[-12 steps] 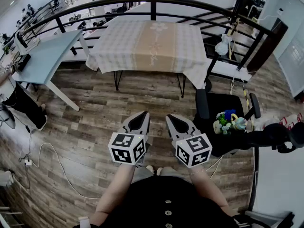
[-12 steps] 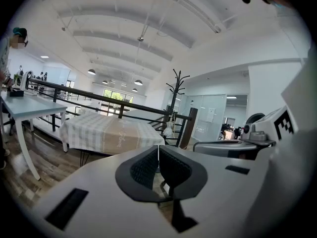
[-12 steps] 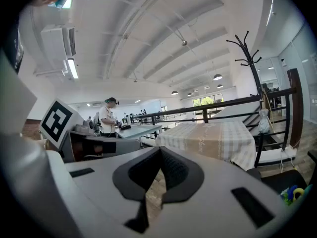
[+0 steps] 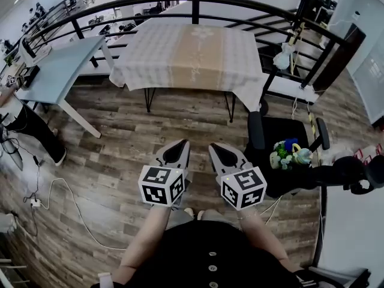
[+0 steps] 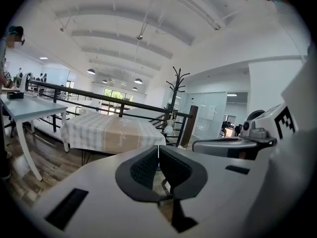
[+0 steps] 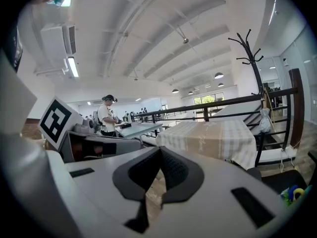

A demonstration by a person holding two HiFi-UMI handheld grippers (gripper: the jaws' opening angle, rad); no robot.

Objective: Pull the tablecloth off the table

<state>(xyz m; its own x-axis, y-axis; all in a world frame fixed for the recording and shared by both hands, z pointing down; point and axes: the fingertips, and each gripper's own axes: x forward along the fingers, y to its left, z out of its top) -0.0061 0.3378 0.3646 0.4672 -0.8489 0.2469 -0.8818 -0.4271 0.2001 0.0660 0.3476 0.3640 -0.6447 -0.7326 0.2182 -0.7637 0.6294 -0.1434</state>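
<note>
Both left tongs and right tongs stay shut.

An open-plan office on a railed mezzanine: a curved black railing rims the wood-plank floor. A pale worktop stands upper left, a black office chair right, with a coat stand beyond.

1. Cloth: pale checked, with a beige band down the middle; spread flat, edges hanging over every side.
2. Tabletop: hidden beneath it; only the thin dark legs show.
</note>
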